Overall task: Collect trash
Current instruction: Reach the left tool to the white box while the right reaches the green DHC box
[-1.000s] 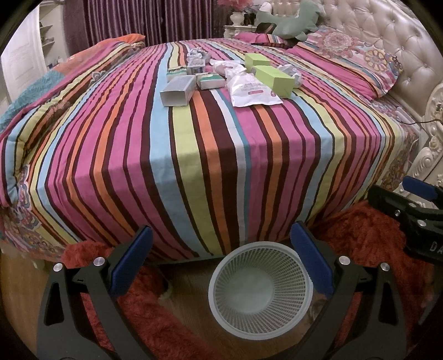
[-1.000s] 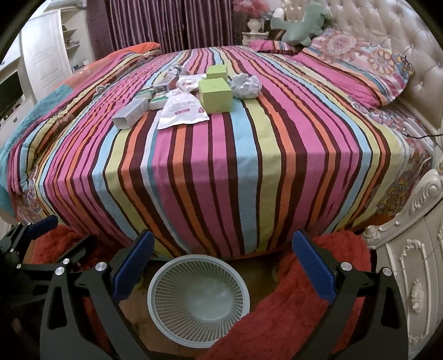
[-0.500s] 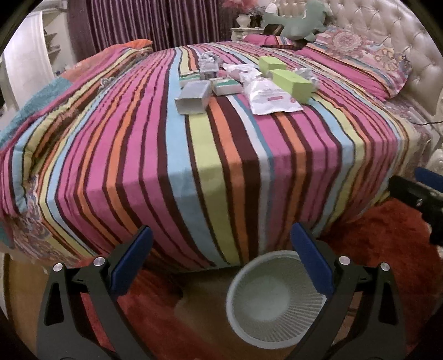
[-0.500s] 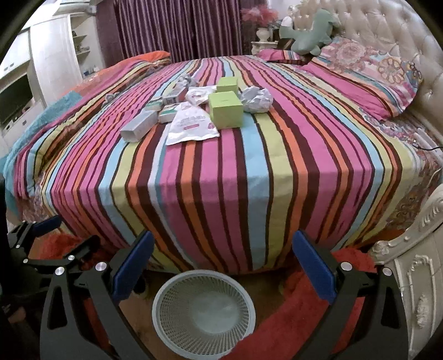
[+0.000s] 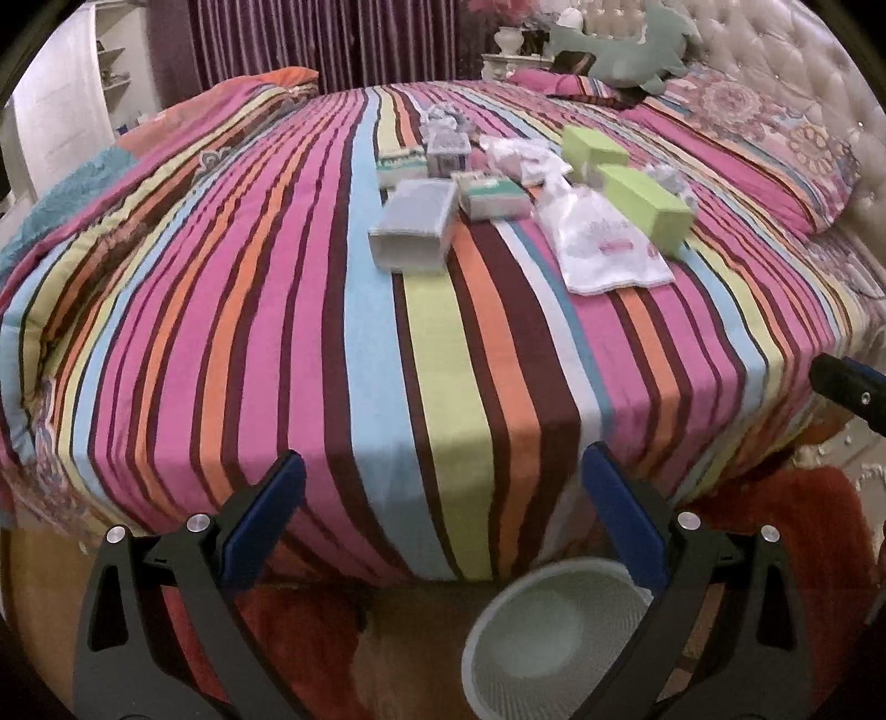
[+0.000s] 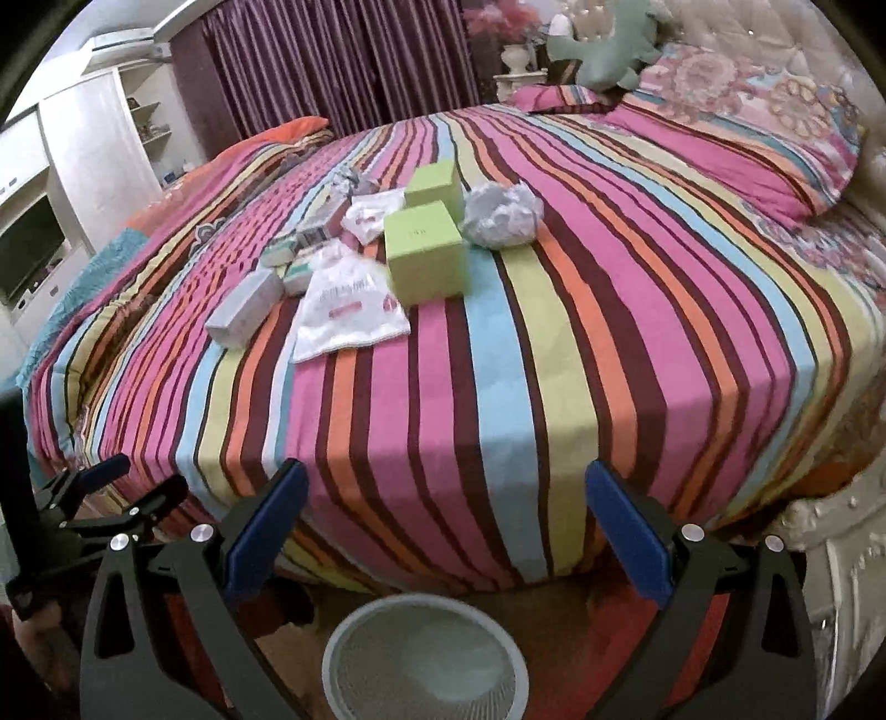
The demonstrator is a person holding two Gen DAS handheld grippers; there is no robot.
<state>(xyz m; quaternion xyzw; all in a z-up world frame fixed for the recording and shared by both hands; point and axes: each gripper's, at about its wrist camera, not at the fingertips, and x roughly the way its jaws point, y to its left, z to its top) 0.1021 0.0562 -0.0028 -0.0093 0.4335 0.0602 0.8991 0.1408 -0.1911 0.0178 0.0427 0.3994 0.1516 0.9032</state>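
Observation:
Trash lies in a cluster on the striped bed: a grey box (image 5: pixel 412 226) (image 6: pixel 243 307), a white plastic bag (image 5: pixel 606 246) (image 6: pixel 349 302), two green boxes (image 5: pixel 648 207) (image 6: pixel 426 257), crumpled paper (image 6: pixel 504 213) and several small packets (image 5: pixel 490 196). A white mesh bin (image 5: pixel 554 637) (image 6: pixel 423 659) stands on the floor at the bed's foot. My left gripper (image 5: pixel 443 509) is open and empty near the bed's edge, above the bin. My right gripper (image 6: pixel 446 515) is open and empty, also above the bin.
A red rug (image 5: pixel 775 531) covers the floor around the bin. Pillows (image 6: pixel 736 138) and a tufted headboard (image 5: pixel 803 66) are at the right. A white cabinet (image 6: pixel 83 166) stands at the left, purple curtains (image 5: pixel 332 39) behind. A carved white nightstand (image 6: pixel 841 581) is at the right.
Both grippers have risen and moved toward the bed. The bin has dropped lower in both views and the trash looks nearer. Both stay open.

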